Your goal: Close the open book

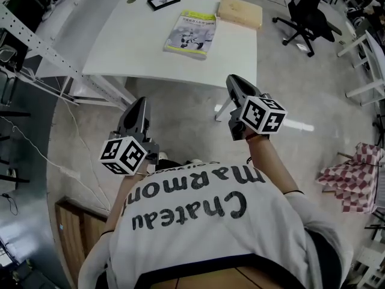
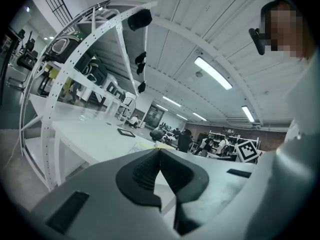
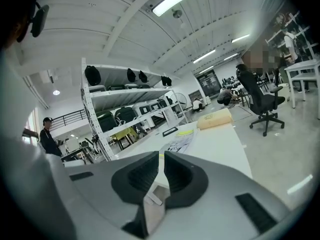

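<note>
The book (image 1: pixel 191 34) lies flat on the white table (image 1: pixel 120 47), towards its far side, with one illustrated face with a yellow-green edge turned up. It also shows low and far off as the book (image 2: pixel 145 145) in the left gripper view and the book (image 3: pixel 179 141) in the right gripper view. My left gripper (image 1: pixel 141 101) hangs over the floor short of the table's near edge, its jaws shut and empty (image 2: pixel 160 150). My right gripper (image 1: pixel 231 78) is held just at the near edge, its tips (image 3: pixel 161 154) shut but for a thin slit, nothing between them.
On the table's far side lie a black frame (image 1: pixel 163 0) and a tan block (image 1: pixel 239 11). A white perforated rack (image 1: pixel 36 41) stands at the left. An office chair (image 1: pixel 307 17) is at the far right, a checked cloth (image 1: pixel 352 176) at the right.
</note>
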`<state>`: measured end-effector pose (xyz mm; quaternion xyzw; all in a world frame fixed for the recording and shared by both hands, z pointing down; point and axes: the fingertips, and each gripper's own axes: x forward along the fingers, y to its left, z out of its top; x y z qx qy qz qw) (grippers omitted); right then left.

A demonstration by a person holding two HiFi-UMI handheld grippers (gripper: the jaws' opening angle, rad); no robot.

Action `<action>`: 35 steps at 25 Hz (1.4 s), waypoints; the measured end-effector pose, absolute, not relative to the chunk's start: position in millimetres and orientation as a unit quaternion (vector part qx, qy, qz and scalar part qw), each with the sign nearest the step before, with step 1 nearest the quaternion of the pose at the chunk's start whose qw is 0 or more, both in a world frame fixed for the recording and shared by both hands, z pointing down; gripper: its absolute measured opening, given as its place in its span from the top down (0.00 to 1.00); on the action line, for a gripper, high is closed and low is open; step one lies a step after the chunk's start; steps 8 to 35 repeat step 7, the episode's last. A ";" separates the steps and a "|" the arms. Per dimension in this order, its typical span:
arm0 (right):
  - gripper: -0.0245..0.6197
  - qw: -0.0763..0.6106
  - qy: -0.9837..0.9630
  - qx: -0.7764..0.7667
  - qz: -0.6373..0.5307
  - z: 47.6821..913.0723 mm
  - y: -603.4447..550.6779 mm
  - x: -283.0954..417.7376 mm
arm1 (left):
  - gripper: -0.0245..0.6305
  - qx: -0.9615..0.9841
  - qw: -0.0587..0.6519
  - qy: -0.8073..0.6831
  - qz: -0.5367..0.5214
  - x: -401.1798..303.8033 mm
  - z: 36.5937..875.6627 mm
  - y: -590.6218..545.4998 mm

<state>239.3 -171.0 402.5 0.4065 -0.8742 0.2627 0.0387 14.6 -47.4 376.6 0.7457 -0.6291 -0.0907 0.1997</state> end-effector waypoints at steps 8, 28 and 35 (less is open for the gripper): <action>0.88 0.051 -0.874 0.406 0.264 415.2 -162.8 250.4 | 0.93 0.738 0.201 -0.639 -0.088 20.8 385.0 -30.0; 0.88 0.051 -0.874 0.406 0.264 415.2 -162.8 250.4 | 0.93 0.738 0.201 -0.639 -0.088 20.8 385.0 -30.0; 0.88 0.051 -0.874 0.406 0.264 415.2 -162.8 250.4 | 0.93 0.738 0.201 -0.639 -0.088 20.8 385.0 -30.0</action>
